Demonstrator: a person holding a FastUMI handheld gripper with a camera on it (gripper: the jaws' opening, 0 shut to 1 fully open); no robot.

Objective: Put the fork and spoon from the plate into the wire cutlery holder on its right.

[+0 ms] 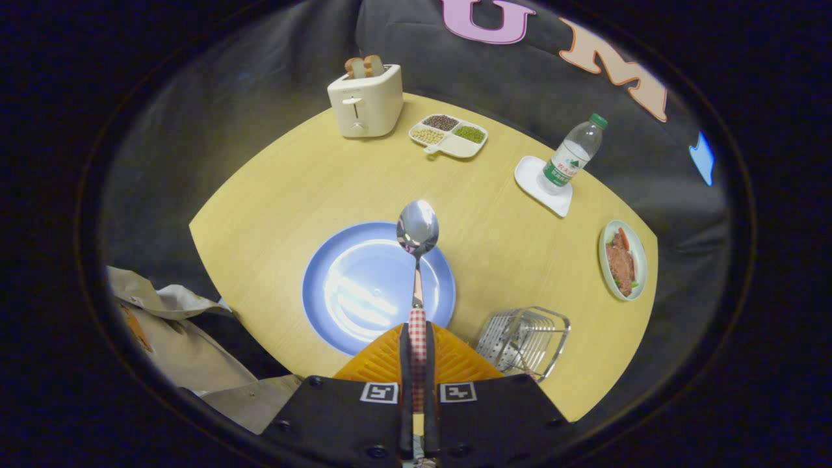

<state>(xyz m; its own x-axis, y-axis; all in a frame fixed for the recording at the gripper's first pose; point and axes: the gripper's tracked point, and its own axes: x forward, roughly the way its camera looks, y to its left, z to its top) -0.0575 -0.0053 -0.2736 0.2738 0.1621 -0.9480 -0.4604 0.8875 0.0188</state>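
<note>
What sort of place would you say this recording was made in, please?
Probably a staged dining setup in a recording booth: a wooden table with a toaster, a blue plate and a wire cutlery holder against a black cloth wall. The fingers grip a spoon.

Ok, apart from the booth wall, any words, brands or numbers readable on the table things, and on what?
Water bottle label: print too small to read.
Claw, shut on the spoon handle: two square marker patterns, no words.
Toaster: nothing readable.
</note>
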